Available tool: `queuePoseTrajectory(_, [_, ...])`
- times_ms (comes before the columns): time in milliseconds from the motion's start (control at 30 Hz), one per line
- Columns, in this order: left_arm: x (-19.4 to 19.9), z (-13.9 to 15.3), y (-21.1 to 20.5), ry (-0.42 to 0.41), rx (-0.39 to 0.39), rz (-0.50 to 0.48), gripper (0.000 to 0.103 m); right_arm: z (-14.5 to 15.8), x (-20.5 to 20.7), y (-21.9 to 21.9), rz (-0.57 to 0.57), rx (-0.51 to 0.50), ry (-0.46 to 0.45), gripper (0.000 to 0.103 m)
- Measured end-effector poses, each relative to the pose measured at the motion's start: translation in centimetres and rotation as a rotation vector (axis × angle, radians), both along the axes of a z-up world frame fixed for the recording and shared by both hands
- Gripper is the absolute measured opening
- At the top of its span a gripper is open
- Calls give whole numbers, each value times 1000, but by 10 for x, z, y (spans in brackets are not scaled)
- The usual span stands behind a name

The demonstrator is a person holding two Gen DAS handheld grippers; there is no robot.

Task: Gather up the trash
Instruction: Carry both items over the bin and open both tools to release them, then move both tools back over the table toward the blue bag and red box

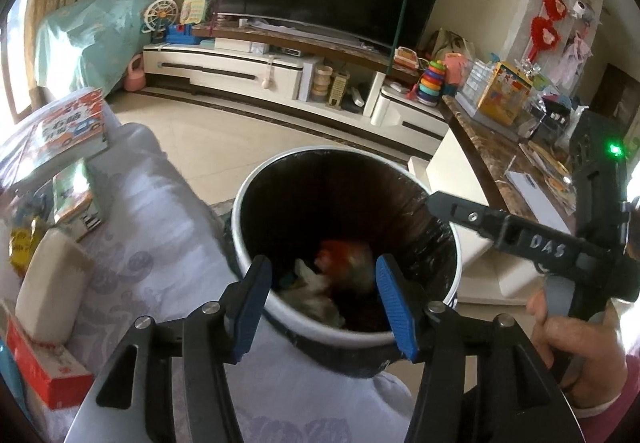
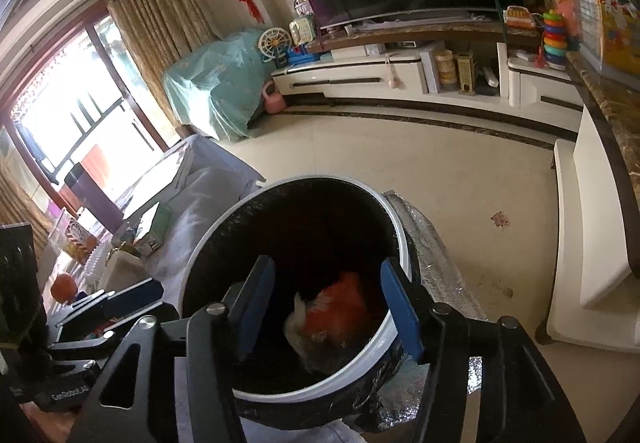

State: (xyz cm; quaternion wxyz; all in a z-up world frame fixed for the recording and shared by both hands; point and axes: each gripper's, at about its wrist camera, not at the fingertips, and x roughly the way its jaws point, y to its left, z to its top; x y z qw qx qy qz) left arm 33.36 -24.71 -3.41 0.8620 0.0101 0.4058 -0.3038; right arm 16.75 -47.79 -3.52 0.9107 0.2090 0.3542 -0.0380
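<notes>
Judging by the bin's contents, well along, though perhaps not finished: round white-rimmed trash bin beside the cloth-draped table, lined with a crinkled black plastic bag folded over the lip, glossy and wrinkled, already holding a blurred orange-red wrapper atop pale crumpled paper, soft and shapeless at the bottom. Still lying on the lavender, faintly patterned tablecloth, going by the left wrist view: glossy picture books, a red-and-white cardboard tissue box, a smooth cream rectangular block, a yellow crinkly packet — possibly the next piece of rubbish, though hard to say which of these counts as trash. Left gripper poised over the bin mouth, jaws spread wide, ribbed blue pads bare, nothing between them. Right gripper likewise hanging above the opening with flat blue pads apart and empty, the orange wrapper seen between them lying down inside the bin rather than gripped; matte black angular frames with round steel pins on both. On the pale polished floor tiles, a small pinkish scrap well apart from the bin, likely left to gather
</notes>
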Motion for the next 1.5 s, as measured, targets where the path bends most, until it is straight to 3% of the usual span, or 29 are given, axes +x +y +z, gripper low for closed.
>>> queuePoseTrajectory(233, [-32, -5, 35, -5, -40, 67, 59, 6, -15, 14, -4, 12, -51, 84])
queuePoseTrajectory(800, [-118, -12, 142, -10, -37, 274, 59, -11, -33, 111, 159, 59, -81, 84])
queuePoseTrajectory(967, [-136, -11, 171, 0, -42, 346, 59, -15, -30, 144, 217, 69, -69, 92])
queuePoseTrajectory(1500, [-173, -5, 224, 13, -31, 494, 60, -20, -15, 219, 375, 32, -69, 92])
